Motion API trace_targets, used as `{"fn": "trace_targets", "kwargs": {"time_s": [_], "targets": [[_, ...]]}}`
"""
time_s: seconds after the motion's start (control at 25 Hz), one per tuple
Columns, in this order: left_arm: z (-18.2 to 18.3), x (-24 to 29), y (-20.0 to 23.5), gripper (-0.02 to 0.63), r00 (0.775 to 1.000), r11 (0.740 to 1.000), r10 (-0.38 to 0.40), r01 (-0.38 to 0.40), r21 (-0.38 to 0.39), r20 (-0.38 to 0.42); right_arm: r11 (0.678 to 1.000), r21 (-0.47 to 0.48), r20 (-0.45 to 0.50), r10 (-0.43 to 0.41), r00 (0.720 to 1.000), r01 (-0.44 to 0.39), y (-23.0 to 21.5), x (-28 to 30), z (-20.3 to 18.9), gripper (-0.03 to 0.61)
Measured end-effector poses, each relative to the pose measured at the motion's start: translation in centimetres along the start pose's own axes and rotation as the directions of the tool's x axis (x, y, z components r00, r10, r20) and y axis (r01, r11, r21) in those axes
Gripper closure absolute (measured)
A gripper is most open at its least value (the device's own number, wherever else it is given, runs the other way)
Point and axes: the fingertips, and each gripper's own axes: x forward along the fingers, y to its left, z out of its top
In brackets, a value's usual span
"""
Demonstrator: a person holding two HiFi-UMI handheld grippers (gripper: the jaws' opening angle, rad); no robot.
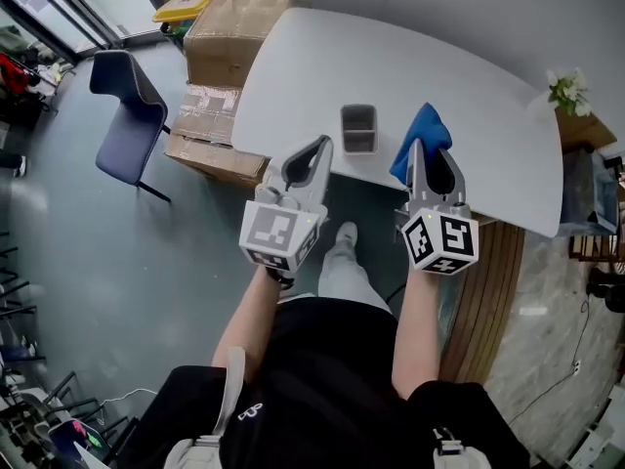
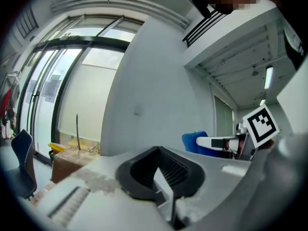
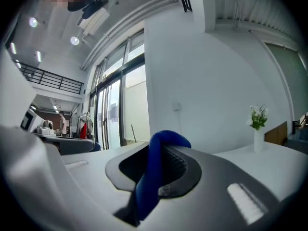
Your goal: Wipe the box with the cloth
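Note:
A small grey box (image 1: 358,128) stands open-topped near the front edge of the white table (image 1: 469,96). My right gripper (image 1: 418,148) is shut on a blue cloth (image 1: 421,137), which bunches up above the jaw tips just right of the box; in the right gripper view the blue cloth (image 3: 155,170) is pinched between the jaws. My left gripper (image 1: 325,143) is shut with nothing in it, its tips at the table edge just left of the box. In the left gripper view the blue cloth (image 2: 192,141) and the right gripper's marker cube (image 2: 261,124) show at the right.
Cardboard boxes (image 1: 230,37) are stacked at the table's left end, with a blue chair (image 1: 127,115) further left. A vase of white flowers (image 1: 566,91) stands at the table's right end. A wooden strip of floor (image 1: 483,291) runs along the right.

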Motion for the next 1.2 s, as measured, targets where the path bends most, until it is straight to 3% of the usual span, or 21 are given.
{"fn": "trace_targets", "kwargs": {"time_s": [0.4, 0.64, 0.8, 0.92, 1.04, 1.12, 1.2], "targets": [[-2.0, 10.8, 2.0, 0.614, 0.997, 1.000, 0.002, 0.000, 0.031, -0.074, 0.999, 0.021, -0.042, 0.047, 0.998, -0.046, -7.8, 8.6, -1.2, 0.523], [-2.0, 12.8, 2.5, 0.614, 0.993, 0.998, 0.007, 0.001, 0.063, -0.122, 0.996, 0.016, -0.048, 0.085, 0.995, -0.084, -7.9, 11.2, -1.3, 0.523], [-3.2, 13.5, 2.9, 0.614, 0.984, 0.987, -0.054, 0.079, 0.142, -0.170, 0.991, -0.001, -0.042, 0.137, 0.990, -0.137, -6.3, 12.6, -1.2, 0.523], [-5.0, 14.3, 2.3, 0.614, 0.958, 0.967, -0.114, 0.168, 0.193, -0.263, 0.981, -0.028, -0.054, 0.190, 0.980, -0.191, -5.4, 12.7, -1.4, 0.523], [-7.0, 15.0, 1.5, 0.612, 0.916, 0.931, -0.151, 0.258, 0.258, -0.373, 0.976, -0.037, -0.063, 0.212, 0.975, -0.215, -5.4, 12.3, -1.7, 0.523], [-9.0, 15.2, 1.1, 0.612, 0.876, 0.904, -0.168, 0.320, 0.284, -0.451, 0.976, -0.032, -0.071, 0.211, 0.975, -0.214, -5.7, 12.1, -2.1, 0.523], [-11.6, 15.2, 0.8, 0.612, 0.822, 0.872, -0.172, 0.383, 0.304, -0.542, 0.978, -0.027, -0.079, 0.205, 0.976, -0.208, -6.3, 11.9, -2.5, 0.523]]}}
